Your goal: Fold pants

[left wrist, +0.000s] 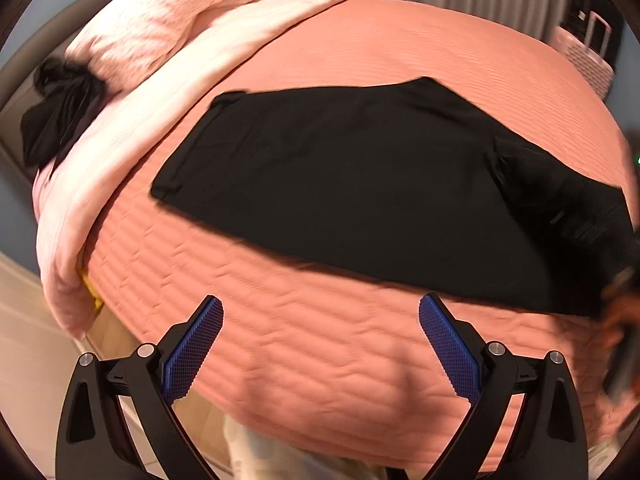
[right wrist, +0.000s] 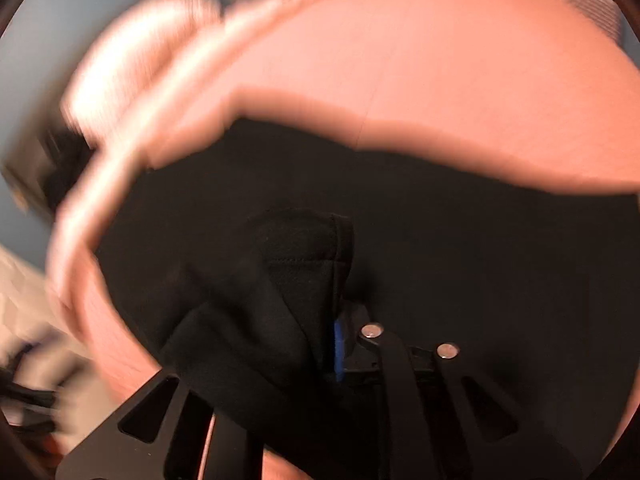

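Black pants [left wrist: 340, 184] lie spread flat across a salmon quilted bed cover [left wrist: 320, 380]. My left gripper [left wrist: 320, 300] hangs open over the bed's near edge, short of the pants' hem; nothing is between its blue pads [left wrist: 192, 352]. In the right wrist view, the pants [right wrist: 440, 260] fill the lower half of a motion-blurred picture. My right gripper [right wrist: 320, 320] is shut on a bunched fold of the black cloth [right wrist: 300, 264], which covers the fingers apart from a strip of blue pad [right wrist: 339, 344]. A blurred hand with a dark tool [left wrist: 620, 340] sits at the pants' right end in the left wrist view.
A pale pink blanket and pillow [left wrist: 160, 40] are piled along the bed's left side, with a heap of black cloth [left wrist: 60, 120] beside them. A pink suitcase [left wrist: 584, 52] stands at the far right. Light floor [left wrist: 24, 340] shows past the bed's left corner.
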The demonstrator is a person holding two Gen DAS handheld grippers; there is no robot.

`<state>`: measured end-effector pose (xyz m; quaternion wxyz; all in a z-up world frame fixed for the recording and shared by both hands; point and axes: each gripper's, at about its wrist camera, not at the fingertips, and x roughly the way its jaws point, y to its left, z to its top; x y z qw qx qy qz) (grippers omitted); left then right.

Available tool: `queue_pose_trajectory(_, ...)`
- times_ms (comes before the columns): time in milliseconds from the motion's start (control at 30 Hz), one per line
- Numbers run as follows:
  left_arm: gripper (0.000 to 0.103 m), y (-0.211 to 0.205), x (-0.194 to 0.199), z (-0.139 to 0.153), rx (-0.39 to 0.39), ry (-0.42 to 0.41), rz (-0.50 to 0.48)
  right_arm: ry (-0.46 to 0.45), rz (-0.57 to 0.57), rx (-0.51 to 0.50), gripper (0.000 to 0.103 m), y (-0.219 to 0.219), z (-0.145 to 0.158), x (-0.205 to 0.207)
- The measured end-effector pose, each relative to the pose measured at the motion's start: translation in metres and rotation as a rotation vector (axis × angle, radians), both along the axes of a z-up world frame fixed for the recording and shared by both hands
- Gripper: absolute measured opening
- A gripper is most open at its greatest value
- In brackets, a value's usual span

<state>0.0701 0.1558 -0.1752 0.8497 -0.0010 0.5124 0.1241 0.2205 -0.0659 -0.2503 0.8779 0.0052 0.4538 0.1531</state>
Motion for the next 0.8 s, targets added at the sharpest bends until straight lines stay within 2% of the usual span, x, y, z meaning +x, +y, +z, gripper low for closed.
queue_pose_trajectory(33,0.097,0.011,-0.002,-0.001,-0.008,0.0,0.014,-0.017,0.018,-0.057,0.026,0.012,0.001,-0.004)
queue_pose_trajectory(67,0.097,0.019,-0.003,-0.002,-0.014,-0.005,0.021,-0.025,0.032,-0.106,0.032,0.021,0.001,-0.006)
queue_pose_trajectory(100,0.097,0.029,-0.004,-0.003,-0.016,-0.016,0.033,-0.042,0.047,-0.163,0.034,0.03,0.002,-0.009)
queue_pose_trajectory(167,0.097,0.042,-0.003,-0.007,-0.02,-0.02,0.048,-0.033,0.068,-0.194,0.034,0.034,0.002,-0.009)
queue_pose_trajectory(200,0.097,0.047,0.0,-0.01,-0.025,-0.016,0.054,-0.019,0.067,-0.182,0.032,0.031,0.002,-0.004)
queue_pose_trajectory(233,0.097,0.052,0.003,-0.014,-0.035,-0.01,0.06,-0.001,0.06,-0.153,0.02,0.029,0.005,-0.001)
queue_pose_trajectory(267,0.097,0.055,0.006,-0.016,-0.044,-0.008,0.061,0.0,0.044,-0.135,0.013,0.026,0.012,0.006)
queue_pose_trajectory(333,0.097,0.058,0.01,-0.016,-0.056,-0.017,0.06,-0.049,0.004,-0.081,0.011,0.031,0.033,0.005)
queue_pose_trajectory(400,0.097,0.059,0.013,-0.015,-0.059,-0.032,0.05,-0.052,0.01,-0.038,0.011,0.039,0.034,0.01)
queue_pose_trajectory(500,0.097,0.064,0.024,-0.022,-0.1,-0.031,0.045,0.075,0.054,-0.154,0.021,0.066,0.004,0.027)
queue_pose_trajectory(533,0.097,0.067,0.027,-0.024,-0.125,-0.034,0.048,0.032,0.047,-0.179,0.024,0.07,0.009,0.021)
queue_pose_trajectory(567,0.097,0.073,0.03,-0.026,-0.157,-0.045,0.054,0.019,0.057,-0.172,0.032,0.072,0.015,0.015)
queue_pose_trajectory(600,0.097,0.08,0.033,-0.028,-0.179,-0.052,0.064,0.013,0.067,-0.149,0.059,0.071,0.022,0.009)
queue_pose_trajectory(633,0.097,0.093,0.038,-0.031,-0.221,-0.073,0.085,-0.019,0.067,-0.126,0.076,0.068,0.033,-0.004)
queue_pose_trajectory(700,0.097,0.114,0.046,-0.037,-0.282,-0.09,0.131,-0.074,0.079,-0.118,0.086,0.065,0.05,-0.025)
queue_pose_trajectory(733,0.097,0.131,0.052,-0.041,-0.343,-0.125,0.162,-0.097,0.09,-0.112,0.086,0.061,0.06,-0.036)
queue_pose_trajectory(800,0.097,0.149,0.062,-0.05,-0.403,-0.14,0.2,-0.122,0.096,-0.106,0.086,0.051,0.076,-0.053)
